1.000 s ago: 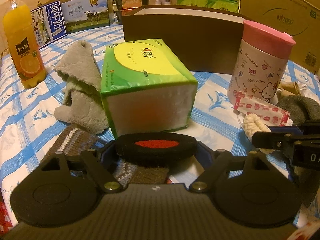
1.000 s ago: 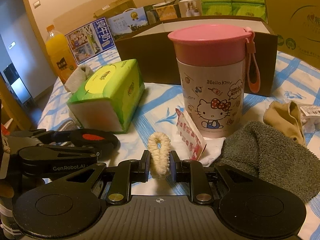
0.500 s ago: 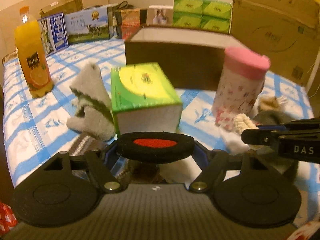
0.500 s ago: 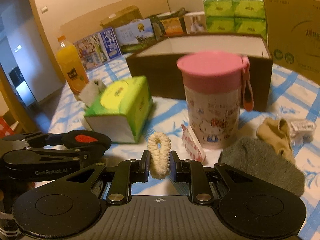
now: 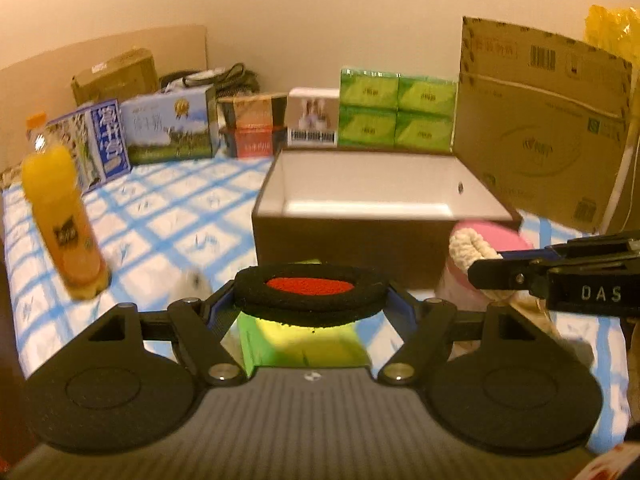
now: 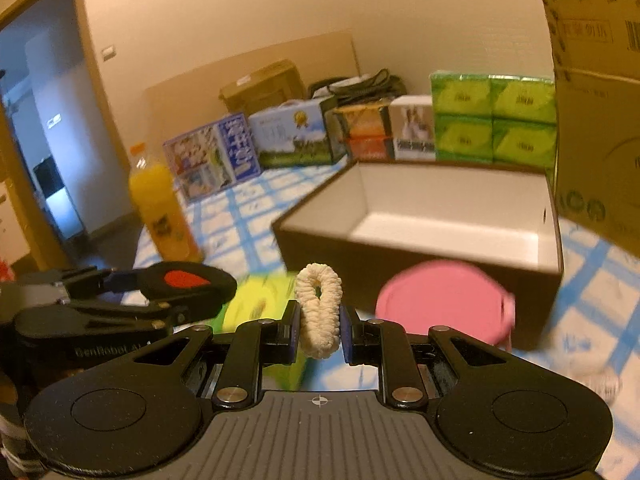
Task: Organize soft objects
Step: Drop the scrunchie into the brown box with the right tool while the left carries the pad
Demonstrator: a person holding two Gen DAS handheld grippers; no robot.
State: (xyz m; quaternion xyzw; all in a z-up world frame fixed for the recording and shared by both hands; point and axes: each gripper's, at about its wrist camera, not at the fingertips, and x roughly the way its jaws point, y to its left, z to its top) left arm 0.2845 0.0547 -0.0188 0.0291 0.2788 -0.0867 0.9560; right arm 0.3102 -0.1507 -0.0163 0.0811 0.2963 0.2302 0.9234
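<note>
The open brown cardboard box with a white interior (image 6: 452, 216) stands on the blue-and-white checked bedsheet (image 5: 160, 224), its near rim facing both claws and its inside showing only bare white walls and floor. A tall corrugated cardboard carton (image 5: 540, 124) stands close against the box's right side; the sheet to its left lies open as far as the orange juice bottle (image 5: 60, 216). Printed cartons and green tissue packs (image 5: 396, 112) line the wall behind. The right claw (image 6: 319, 334) is closed on a cream knitted loop scrunchie (image 6: 319, 312), which stands upright between the fingers, in front of the box's near wall and beside a pink round cup lid (image 6: 444, 304). The left claw (image 5: 310, 292) is closed on a black padded disc with a red centre (image 5: 310, 286), held flat above a green tissue pack (image 5: 300, 344), short of the box's near wall.
</note>
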